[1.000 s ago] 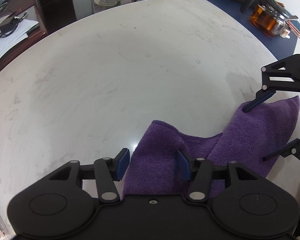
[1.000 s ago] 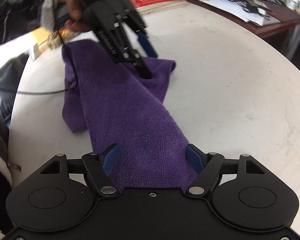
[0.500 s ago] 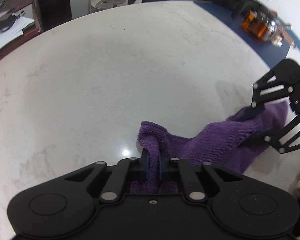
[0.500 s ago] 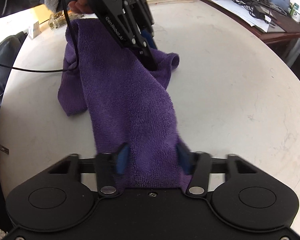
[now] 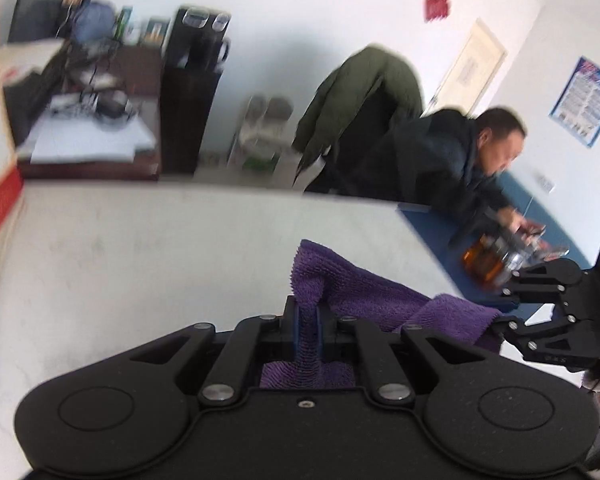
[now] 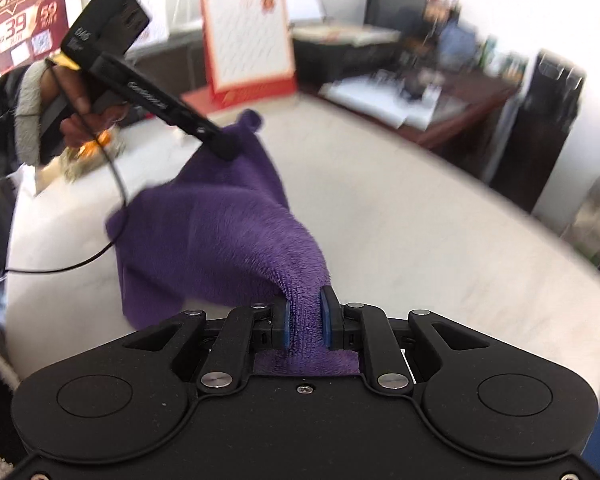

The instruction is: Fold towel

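At the left of the right wrist view, my left gripper (image 6: 230, 150) is clenched on one corner of the purple towel (image 6: 228, 232). The cloth sags between, partly raised off the white worktop (image 6: 420, 232). At lower centre my right gripper (image 6: 305, 320) is closing, its pads pressing the other corner.

Office, cluttered desk (image 5: 88, 140) with papers, monitor (image 6: 396, 4), desk calendar (image 6: 248, 40), wall posters (image 5: 584, 100), seated person (image 5: 460, 160)
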The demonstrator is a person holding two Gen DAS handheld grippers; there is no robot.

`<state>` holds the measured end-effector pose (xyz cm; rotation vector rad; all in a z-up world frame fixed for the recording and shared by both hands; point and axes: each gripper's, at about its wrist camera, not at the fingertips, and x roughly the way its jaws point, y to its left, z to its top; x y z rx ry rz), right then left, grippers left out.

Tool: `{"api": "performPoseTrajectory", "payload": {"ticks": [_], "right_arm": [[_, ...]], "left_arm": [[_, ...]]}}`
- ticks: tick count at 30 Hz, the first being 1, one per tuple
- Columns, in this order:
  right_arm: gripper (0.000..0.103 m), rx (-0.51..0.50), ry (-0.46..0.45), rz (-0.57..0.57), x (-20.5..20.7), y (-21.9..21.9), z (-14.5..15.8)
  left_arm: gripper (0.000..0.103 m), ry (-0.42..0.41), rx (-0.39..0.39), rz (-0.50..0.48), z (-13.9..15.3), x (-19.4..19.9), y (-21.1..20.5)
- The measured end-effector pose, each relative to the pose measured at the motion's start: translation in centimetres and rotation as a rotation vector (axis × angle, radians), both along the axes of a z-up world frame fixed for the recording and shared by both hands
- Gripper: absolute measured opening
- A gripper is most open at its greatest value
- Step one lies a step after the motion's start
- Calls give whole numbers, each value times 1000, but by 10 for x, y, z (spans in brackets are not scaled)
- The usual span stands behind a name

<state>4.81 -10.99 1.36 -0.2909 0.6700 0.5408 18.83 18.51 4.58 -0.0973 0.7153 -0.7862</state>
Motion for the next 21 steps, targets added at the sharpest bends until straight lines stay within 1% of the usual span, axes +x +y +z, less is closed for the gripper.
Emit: {"api": "performPoseTrajectory", "payload": {"ticks": [1,3,4,5,6,8,9,10,11,14,16,17,19,20,21], "right_arm": [[14,-10,-33,-1,1,-2,9],[14,-44,-151,-3,5,-7,41],[14,-62,-190,-3,4,-8,50],[14,-101,-249,0,1,-7,62],[14,-140,-308,3,-1,-7,74],[14,-190,-356,18,-10,-6,78],[14,-218,-378,28,-16,-6,78],[14,-229,-373,36,-18,-5,74],[14,-252,-366,55,-26,-5,65],[14,-327,-319,109,-49,0,23],[20,-366,-281,144,-67,4,-11],[22,-393,-224,167,-77,6,-33],[37,-409,-131,194,-91,12,-64],[40,-416,-85,208,-98,14,-79],[41,-403,-50,211,-104,15,-85]], "left_arm": [[7,-51,-9,-5,17,-1,-4],[7,-130,-22,-10,42,-6,-12],[7,-174,-32,-18,55,-11,-13],[7,-203,-35,-26,63,-16,-14],[7,-225,-30,-33,69,-22,-14],[7,-232,-17,-48,69,-34,-16],[8,-217,-7,-55,64,-40,-18],[8,-191,6,-63,54,-47,-18],[8,-164,18,-70,45,-52,-18],[8,-40,87,-83,-1,-73,-16],[8,68,137,-69,-39,-90,-13],[8,113,156,-60,-54,-98,-12],[8,197,173,-28,-79,-115,-2],[8,231,171,-8,-86,-123,5],[8,258,162,13,-90,-130,12]]}}
